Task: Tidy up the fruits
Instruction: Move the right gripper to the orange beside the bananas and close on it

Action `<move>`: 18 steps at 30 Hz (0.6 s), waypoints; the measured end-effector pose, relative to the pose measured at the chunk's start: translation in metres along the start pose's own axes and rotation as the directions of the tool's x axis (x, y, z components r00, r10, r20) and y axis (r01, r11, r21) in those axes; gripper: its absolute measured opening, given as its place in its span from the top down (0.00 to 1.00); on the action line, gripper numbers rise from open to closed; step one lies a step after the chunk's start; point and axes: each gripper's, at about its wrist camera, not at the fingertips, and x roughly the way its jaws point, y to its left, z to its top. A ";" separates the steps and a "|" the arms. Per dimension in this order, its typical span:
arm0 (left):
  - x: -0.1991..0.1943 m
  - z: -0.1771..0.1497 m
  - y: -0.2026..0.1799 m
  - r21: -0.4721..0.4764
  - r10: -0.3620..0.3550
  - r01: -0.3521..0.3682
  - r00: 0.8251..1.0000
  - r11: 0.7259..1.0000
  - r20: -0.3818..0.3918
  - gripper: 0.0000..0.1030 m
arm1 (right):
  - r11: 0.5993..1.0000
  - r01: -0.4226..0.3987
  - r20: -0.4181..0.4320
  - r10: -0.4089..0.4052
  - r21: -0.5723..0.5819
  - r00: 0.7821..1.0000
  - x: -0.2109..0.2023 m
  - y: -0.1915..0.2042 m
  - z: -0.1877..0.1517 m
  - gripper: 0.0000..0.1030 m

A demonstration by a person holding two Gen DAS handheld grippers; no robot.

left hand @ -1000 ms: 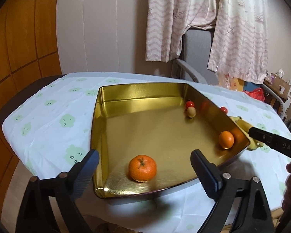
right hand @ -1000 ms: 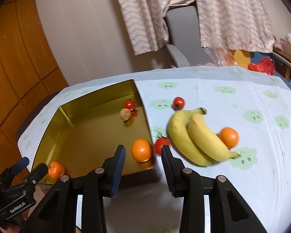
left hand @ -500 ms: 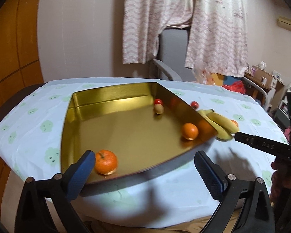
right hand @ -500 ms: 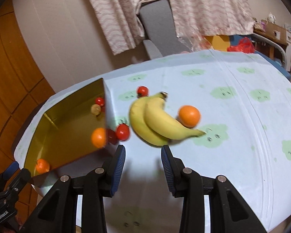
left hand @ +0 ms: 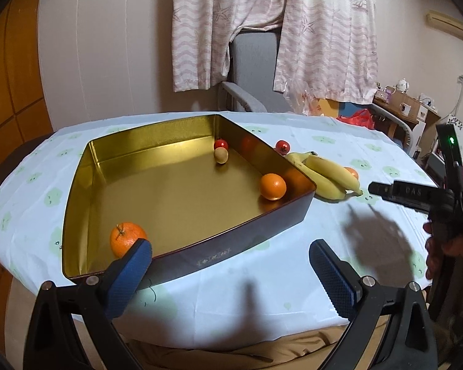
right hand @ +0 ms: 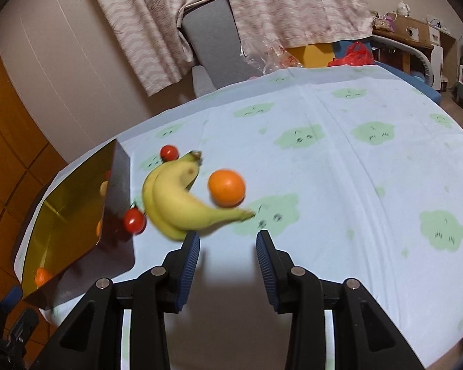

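Right wrist view: bananas just ahead of my right tool

Bananas (right hand: 182,203) lie on the surface beside the gold tin (right hand: 74,203), long axis running from the stem, far and up near the tin, to the tip, near and right. My right tool (right hand: 227,243) sits just short of them, slightly right, jaws narrowly parted and empty; I judge it the nearer one. An orange (right hand: 227,187) touches the bananas' outer curve, and a tomato (right hand: 135,220) sits between bananas and tin. Right of the bananas the cloth is open. My left tool (left hand: 231,262), jaws just opened wide with nothing between them, hangs over the tin's near wall.
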 end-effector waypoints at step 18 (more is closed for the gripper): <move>0.004 0.006 0.012 -0.074 0.046 -0.047 0.999 0.996 -0.022 0.00 | 0.999 -0.054 -0.148 0.052 -0.008 0.988 0.074 0.001 0.053 0.62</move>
